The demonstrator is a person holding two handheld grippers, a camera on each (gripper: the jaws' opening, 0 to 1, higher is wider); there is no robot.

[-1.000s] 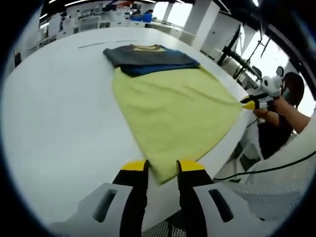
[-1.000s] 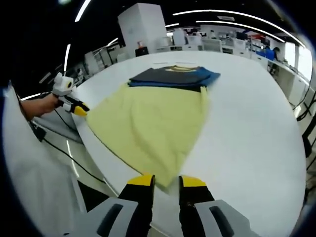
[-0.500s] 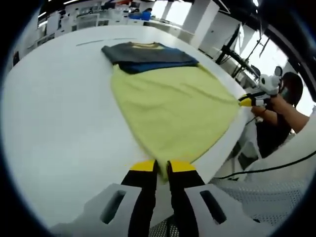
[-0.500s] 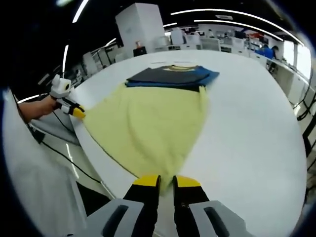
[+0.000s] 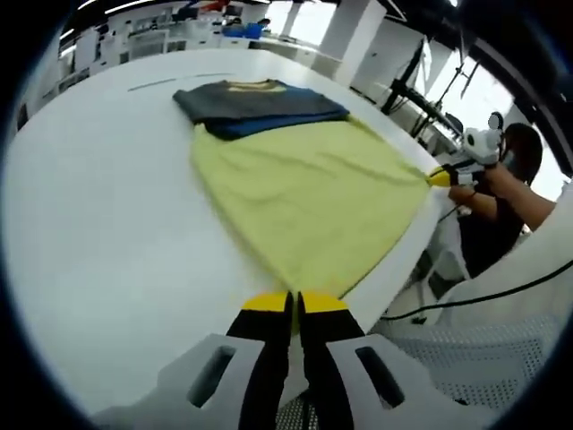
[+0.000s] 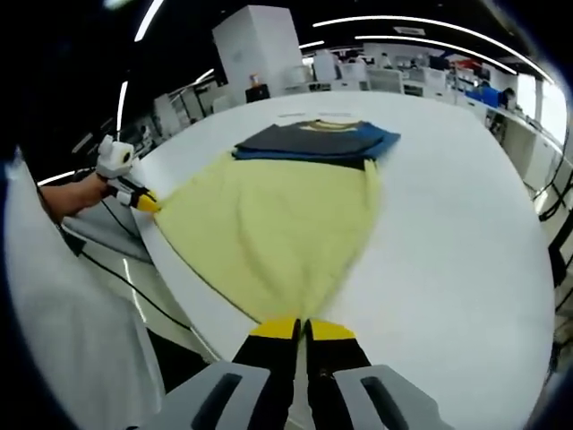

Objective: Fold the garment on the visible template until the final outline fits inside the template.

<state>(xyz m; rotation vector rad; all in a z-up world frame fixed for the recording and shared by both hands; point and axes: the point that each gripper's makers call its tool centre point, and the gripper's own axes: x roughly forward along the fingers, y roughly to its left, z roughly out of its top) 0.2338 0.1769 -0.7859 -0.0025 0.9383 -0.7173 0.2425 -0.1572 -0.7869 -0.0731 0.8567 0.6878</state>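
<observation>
Both grippers just closed: left gripper [image 5: 294,303] and right gripper [image 6: 302,329] now pinch the yellow garment's [image 5: 304,193] near corners on the bench [image 5: 107,224]; fold can start.

The yellow garment [image 5: 304,193] overlaps and hides the folded dark clothes' [image 5: 255,100] near edge.
</observation>
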